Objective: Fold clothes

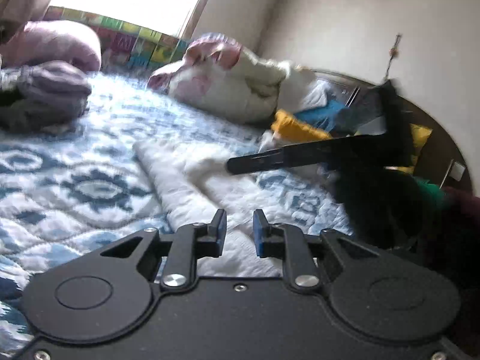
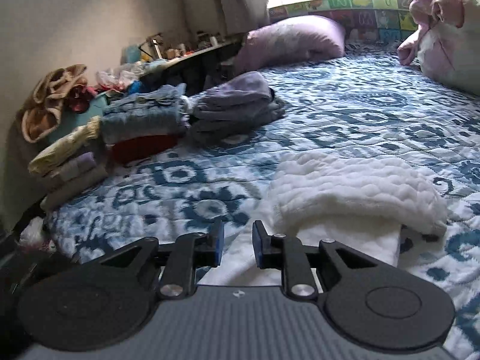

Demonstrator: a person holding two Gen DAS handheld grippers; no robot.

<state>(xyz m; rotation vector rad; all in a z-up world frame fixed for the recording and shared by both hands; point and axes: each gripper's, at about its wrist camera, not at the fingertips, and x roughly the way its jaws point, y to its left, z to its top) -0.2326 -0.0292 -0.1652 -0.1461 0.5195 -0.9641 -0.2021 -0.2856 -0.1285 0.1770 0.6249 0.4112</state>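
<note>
Left claw [image 1: 239, 229], empty, slightly parted, above white garment [image 1: 192, 180]

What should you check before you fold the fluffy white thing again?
1. Left claw empty: ok, nothing sits between its blue pads.
2. Right claw empty: ok, its pads stand apart with only the bed behind them.
3. White fleece garment lying on the quilt: ok, one part is already folded over.
4. Folded stacks out of the way: ok, far off to the left.
5. Garment edges lined up: cannot tell, the near edge is hidden.
</note>
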